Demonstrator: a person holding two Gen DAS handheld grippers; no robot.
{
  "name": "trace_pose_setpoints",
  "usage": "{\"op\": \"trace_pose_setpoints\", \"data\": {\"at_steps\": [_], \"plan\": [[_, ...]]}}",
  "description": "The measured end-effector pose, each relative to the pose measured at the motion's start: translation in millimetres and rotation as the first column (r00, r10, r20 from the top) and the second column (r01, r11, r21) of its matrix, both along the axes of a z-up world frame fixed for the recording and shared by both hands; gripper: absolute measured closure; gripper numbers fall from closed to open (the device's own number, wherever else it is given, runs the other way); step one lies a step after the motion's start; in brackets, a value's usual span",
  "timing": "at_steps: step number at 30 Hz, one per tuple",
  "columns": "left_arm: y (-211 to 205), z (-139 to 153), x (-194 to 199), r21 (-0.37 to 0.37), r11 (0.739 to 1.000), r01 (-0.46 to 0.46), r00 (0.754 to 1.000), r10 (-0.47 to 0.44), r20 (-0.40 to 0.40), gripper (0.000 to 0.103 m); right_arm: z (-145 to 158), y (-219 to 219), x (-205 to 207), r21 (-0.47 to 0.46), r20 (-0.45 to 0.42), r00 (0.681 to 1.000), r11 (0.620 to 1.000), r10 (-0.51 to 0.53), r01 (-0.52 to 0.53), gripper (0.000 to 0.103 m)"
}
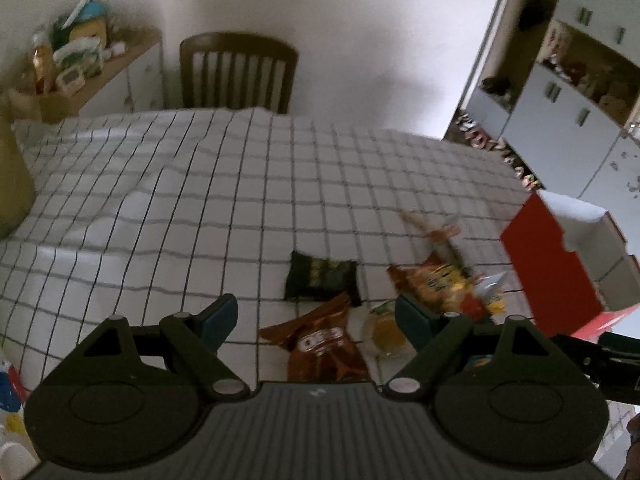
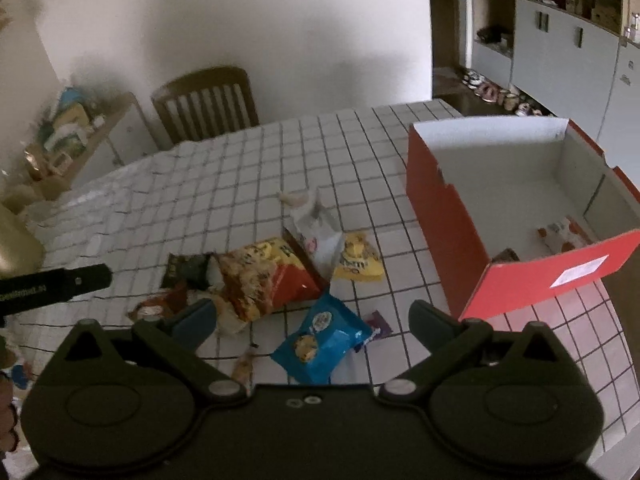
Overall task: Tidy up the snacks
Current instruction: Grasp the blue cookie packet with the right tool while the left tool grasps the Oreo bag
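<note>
Snack packs lie in a heap on the checked tablecloth. In the left wrist view my left gripper point(image 1: 316, 316) is open above a brown packet point(image 1: 324, 346), with a black packet point(image 1: 320, 280) beyond it and an orange chip bag point(image 1: 440, 284) to the right. In the right wrist view my right gripper point(image 2: 312, 320) is open above a blue cookie pack point(image 2: 324, 340). The orange chip bag point(image 2: 264, 276), a yellow pack point(image 2: 358, 260) and a white wrapper point(image 2: 320, 228) lie beyond. A red box point(image 2: 448, 220) stands open at right with a few snacks inside.
A wooden chair point(image 1: 238, 72) stands at the table's far side. A cluttered shelf point(image 1: 80, 64) is at far left and white cupboards point(image 1: 568, 100) at right. A small purple pack point(image 2: 378, 326) lies beside the blue one. The left gripper's body point(image 2: 56, 280) shows at left.
</note>
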State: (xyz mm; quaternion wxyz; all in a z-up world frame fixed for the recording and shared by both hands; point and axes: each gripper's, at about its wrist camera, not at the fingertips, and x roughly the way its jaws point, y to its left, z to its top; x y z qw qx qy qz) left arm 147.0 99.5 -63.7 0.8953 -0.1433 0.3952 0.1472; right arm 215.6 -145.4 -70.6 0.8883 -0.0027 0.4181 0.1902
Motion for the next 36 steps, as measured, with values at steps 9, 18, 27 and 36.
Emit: {"op": "trace_pose_setpoints", "data": {"at_steps": [9,18,27,36], "plan": [[8,-40,20,-0.032,0.999,-0.034,0.995,0.031,-0.094,0.017,-36,13,22,-0.038,-0.081,0.99,0.993,-0.115,0.112,0.001],[9,-70,37,-0.047,0.998,-0.051,0.985,0.042,-0.17,0.017,-71,18,45,-0.043,-0.197,0.959,0.98,-0.201,0.196,0.007],[7,-83,47,-0.052,0.997,-0.05,0.98,0.039,-0.197,0.017,-92,23,60,-0.055,-0.277,0.932,0.972,-0.235,0.229,0.018],[2,-86,49,-0.088,0.996,-0.027,0.98,0.009,-0.2,0.018,-98,28,61,-0.041,-0.302,0.927,0.974,-0.224,0.222,0.03]]}}
